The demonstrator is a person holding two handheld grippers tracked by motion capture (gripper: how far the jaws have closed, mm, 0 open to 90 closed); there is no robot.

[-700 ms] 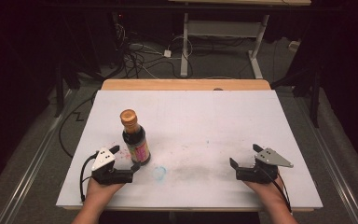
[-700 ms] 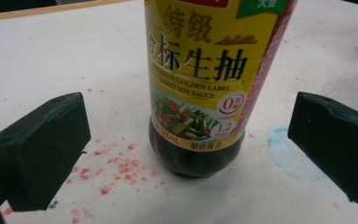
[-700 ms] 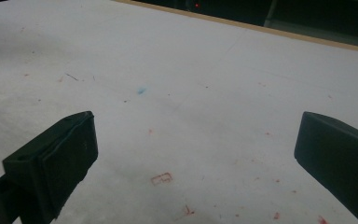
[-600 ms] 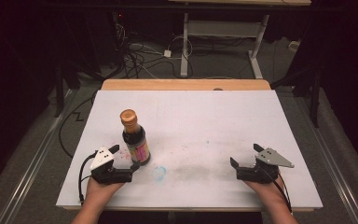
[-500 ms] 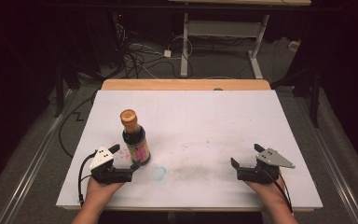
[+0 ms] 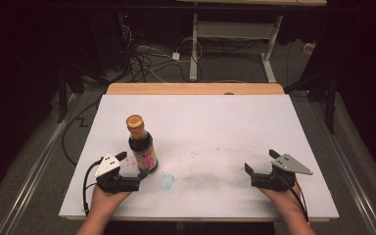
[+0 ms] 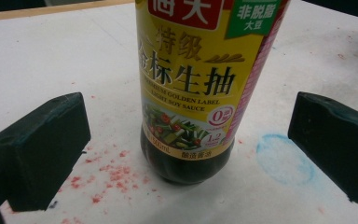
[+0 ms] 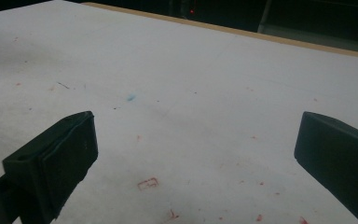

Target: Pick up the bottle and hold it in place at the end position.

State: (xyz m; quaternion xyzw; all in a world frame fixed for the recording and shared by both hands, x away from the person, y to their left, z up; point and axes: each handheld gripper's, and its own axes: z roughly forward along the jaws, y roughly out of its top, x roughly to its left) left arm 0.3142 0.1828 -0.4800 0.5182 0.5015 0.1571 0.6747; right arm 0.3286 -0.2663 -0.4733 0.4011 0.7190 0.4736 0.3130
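A soy sauce bottle (image 6: 142, 147) stands upright on the white desk (image 6: 215, 122), toward its near left part. The left claw (image 6: 130, 168) sits just on the near side of the bottle with its jaws spread wide, one to each side of the bottle's base and neither touching it; a faint blue ring mark (image 7: 284, 158) lies on the desk just right of the bottle. The right claw (image 6: 260, 164) rests well to the right of the bottle, jaws spread over bare desk.
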